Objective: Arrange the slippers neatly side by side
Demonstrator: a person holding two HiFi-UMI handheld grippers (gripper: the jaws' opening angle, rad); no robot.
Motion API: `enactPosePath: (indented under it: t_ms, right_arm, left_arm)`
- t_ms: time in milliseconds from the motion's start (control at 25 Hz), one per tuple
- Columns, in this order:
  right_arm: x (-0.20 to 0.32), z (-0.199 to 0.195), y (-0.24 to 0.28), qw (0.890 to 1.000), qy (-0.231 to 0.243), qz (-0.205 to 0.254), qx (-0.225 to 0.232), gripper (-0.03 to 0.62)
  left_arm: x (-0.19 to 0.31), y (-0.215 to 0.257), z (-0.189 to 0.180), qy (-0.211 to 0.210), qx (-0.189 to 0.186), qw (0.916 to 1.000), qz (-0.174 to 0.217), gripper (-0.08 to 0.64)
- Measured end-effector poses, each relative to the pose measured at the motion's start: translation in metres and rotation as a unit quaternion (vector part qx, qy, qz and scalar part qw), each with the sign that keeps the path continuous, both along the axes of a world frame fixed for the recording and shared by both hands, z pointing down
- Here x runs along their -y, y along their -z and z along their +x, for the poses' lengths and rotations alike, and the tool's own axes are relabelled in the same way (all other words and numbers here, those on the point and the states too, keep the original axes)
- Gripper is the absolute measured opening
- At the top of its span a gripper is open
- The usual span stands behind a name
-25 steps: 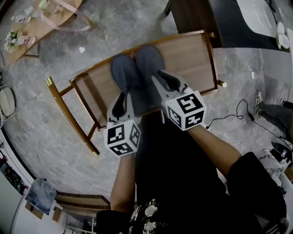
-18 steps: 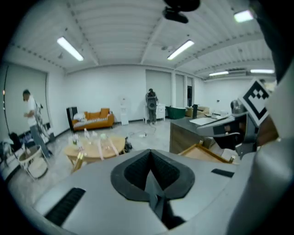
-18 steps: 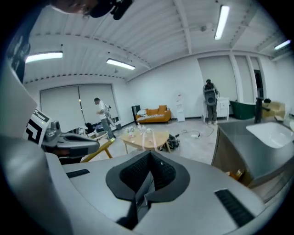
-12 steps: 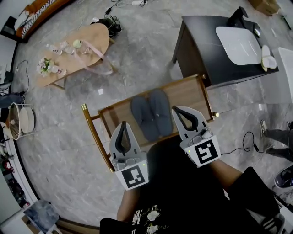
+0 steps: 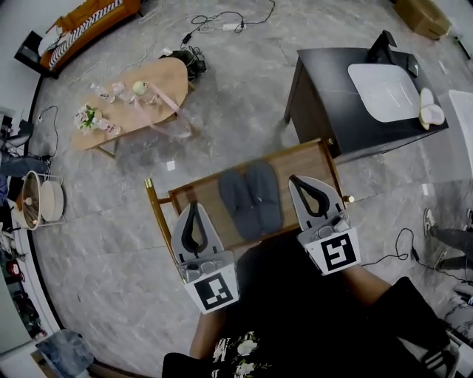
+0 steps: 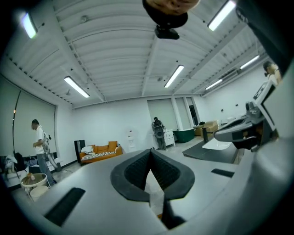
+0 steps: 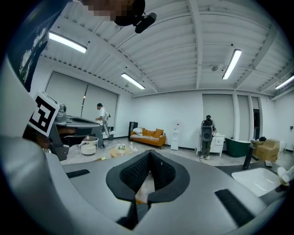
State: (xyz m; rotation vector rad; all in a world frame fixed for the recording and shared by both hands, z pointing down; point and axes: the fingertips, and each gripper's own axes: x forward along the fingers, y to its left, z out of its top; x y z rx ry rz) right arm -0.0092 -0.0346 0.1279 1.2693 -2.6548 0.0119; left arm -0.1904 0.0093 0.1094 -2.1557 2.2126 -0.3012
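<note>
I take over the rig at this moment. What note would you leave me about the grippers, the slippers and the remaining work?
Left gripper: shut, empty, to the left of the slippers, not touching them.
Right gripper: shut, empty, to their right, also clear of them.
The slippers: both lie on the wooden bench, side by side, parallel and close together.
Done: the pair looks neatly arranged.
Left: probably nothing.

- a wooden bench (image 5: pixel 314 159) on the grey floor (image 5: pixel 111 258)
- a small wooden table (image 5: pixel 151 85) with little things on top
- a dark desk (image 5: pixel 332 103) with a white mat (image 5: pixel 386 90)
- an orange sofa (image 5: pixel 92 16) far off
</note>
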Motion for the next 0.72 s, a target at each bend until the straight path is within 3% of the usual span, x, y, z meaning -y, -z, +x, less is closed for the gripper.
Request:
enactPosePath:
  t_ms: [720]
  right_arm:
    - [-0.010,0.008,-0.004,1.000,-0.004,0.009,-0.026,-0.003]
  left_arm:
    - [-0.010,-0.008,-0.003,-0.012,-0.018,0.9997,0.013,0.002]
